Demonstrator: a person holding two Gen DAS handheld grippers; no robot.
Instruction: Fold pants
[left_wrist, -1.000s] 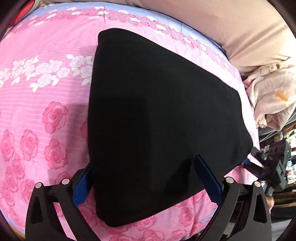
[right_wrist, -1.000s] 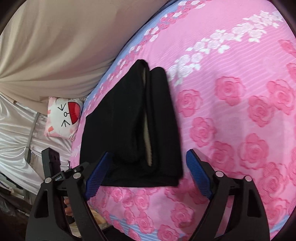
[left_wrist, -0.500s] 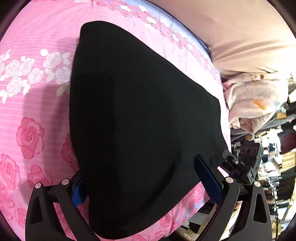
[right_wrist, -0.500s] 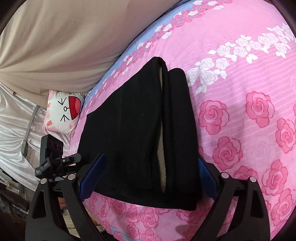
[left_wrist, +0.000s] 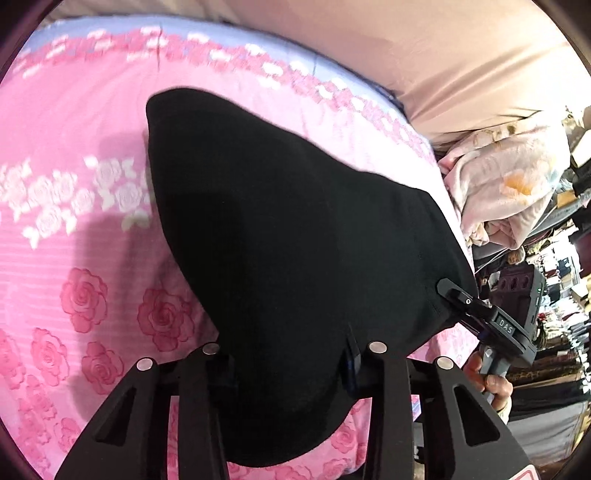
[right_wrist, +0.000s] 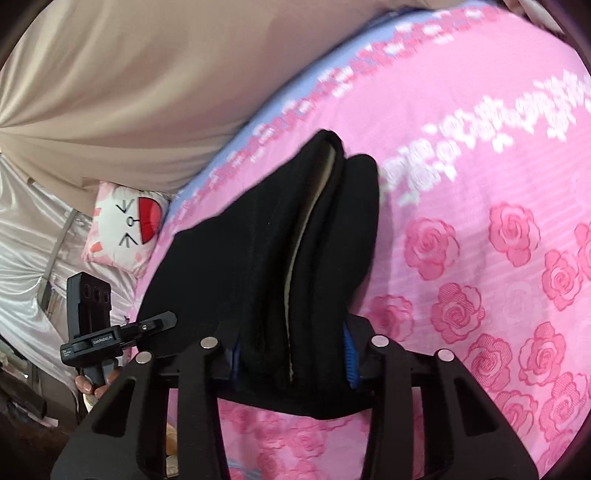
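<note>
Left wrist view: the left gripper (left_wrist: 291, 365) reaches forward and down over the near edge of the folded black pants (left_wrist: 295, 236). Its jaws are closing, narrowed to a small part of their spread, with the bunched hem of the pants between them. Only a sliver of one blue pad shows at the right finger; the other is buried in the cloth, which bulges above and below the fingers, so the gripper is clenched on the pants. The pants lie as a dark, rounded wedge on the pink rose-print bedspread (left_wrist: 74, 258), their far corner pointing toward the blue border of the spread. At the right edge of the pants the right gripper (left_wrist: 458, 299) bites the corner of the fabric, with a hand (left_wrist: 495, 384) below it on its handle. A pale crumpled blanket (left_wrist: 509, 184) lies beyond the bed's edge.

Right wrist view: the right gripper (right_wrist: 291, 354) also has its jaws closing, drawn in narrow, with both blue pads pressed against the stacked layers of the pants (right_wrist: 266, 258). A pale lining shows as a thin stripe in the fold between the layers. The cloth sags below the fingers onto the bedspread (right_wrist: 480, 258). At the left, the left gripper (right_wrist: 151, 325) meets the other corner of the same edge. A cat-face cushion (right_wrist: 125, 229) sits at the bed's far corner, beside a beige curtain (right_wrist: 129, 92).
</note>
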